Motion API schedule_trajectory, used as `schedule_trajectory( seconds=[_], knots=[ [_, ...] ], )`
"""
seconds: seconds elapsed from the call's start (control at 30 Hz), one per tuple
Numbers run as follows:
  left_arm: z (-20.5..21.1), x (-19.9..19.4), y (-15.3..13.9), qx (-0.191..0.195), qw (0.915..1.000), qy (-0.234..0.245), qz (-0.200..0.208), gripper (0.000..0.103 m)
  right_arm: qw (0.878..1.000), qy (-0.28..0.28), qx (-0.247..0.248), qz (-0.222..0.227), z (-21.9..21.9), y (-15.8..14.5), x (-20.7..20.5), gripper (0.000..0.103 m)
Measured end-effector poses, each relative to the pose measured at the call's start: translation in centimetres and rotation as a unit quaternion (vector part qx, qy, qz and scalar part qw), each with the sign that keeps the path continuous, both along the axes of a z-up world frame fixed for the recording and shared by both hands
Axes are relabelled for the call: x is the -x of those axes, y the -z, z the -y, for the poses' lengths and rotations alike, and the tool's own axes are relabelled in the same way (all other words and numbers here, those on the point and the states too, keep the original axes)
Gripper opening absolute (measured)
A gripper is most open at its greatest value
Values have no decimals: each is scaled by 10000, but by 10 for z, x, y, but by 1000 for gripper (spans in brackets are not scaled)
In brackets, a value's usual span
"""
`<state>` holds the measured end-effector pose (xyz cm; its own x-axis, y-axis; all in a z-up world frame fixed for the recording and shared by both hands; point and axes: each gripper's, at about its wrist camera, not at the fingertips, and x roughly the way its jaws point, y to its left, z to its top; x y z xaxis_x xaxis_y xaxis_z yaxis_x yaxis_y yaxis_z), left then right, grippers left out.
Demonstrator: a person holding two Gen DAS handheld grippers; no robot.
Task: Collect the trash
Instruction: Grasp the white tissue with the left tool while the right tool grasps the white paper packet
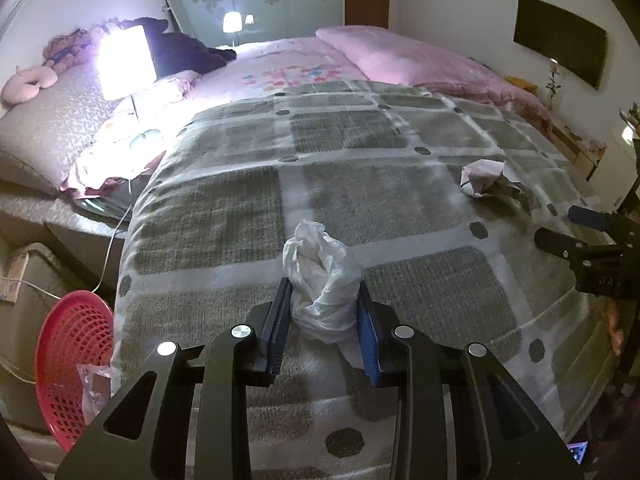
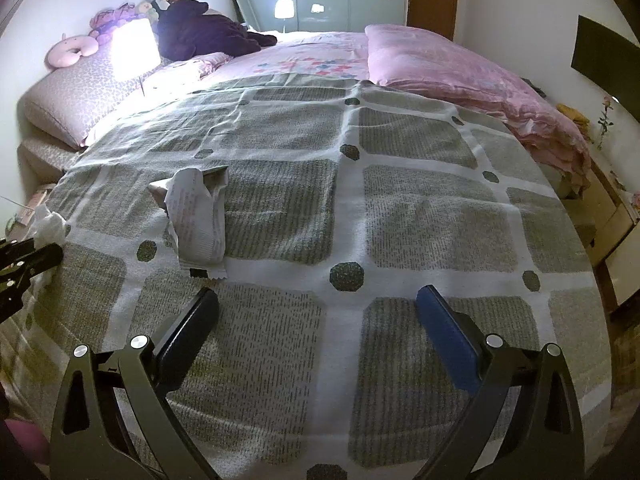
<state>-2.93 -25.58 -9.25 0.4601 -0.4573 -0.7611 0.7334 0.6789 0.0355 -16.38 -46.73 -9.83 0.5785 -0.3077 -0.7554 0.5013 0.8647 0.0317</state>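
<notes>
The left gripper (image 1: pixel 324 300) has its fingers (image 1: pixel 280 320) pinching a crumpled white tissue (image 1: pixel 320 280), one blue pad on each side of it. The tissue stands up between the pads, over the grey and white checked blanket (image 1: pixel 360 200) that covers the bed. In the right wrist view the same tissue (image 2: pixel 50 226) shows at the far left edge, beside the dark fingers of the left gripper (image 2: pixel 28 264).

The right gripper (image 2: pixel 318 312) has its fingers (image 2: pixel 448 332) spread wide, and nothing is between them; below them only the blanket (image 2: pixel 400 220) is seen. A crumpled printed wrapper (image 2: pixel 196 212) lies on the blanket near the left finger of this gripper, not touching it. In the left wrist view this wrapper (image 1: pixel 482 178) lies far to the right, and the right gripper (image 1: pixel 568 232) enters from the right edge.

A red plastic basket (image 1: pixel 72 368) stands beside the bed at the lower left, and a piece of clear pinkish plastic (image 1: pixel 94 384) is at its rim. A lit lamp (image 1: pixel 126 60) shines at the head of the bed, near a pink pillow (image 1: pixel 400 60).
</notes>
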Motion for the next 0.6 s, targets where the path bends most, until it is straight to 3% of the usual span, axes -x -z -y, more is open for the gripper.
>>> schedule_trajectory(
  seconds=[0.37, 0.6],
  knots=[
    [0, 7, 4, 166, 9995, -46, 271, 30, 9999, 58, 77, 71, -4, -4, 3, 96],
    [-1, 8, 5, 197, 9993, -64, 304, 30, 9980, -392, 82, 487, -31, -31, -11, 96]
  ],
)
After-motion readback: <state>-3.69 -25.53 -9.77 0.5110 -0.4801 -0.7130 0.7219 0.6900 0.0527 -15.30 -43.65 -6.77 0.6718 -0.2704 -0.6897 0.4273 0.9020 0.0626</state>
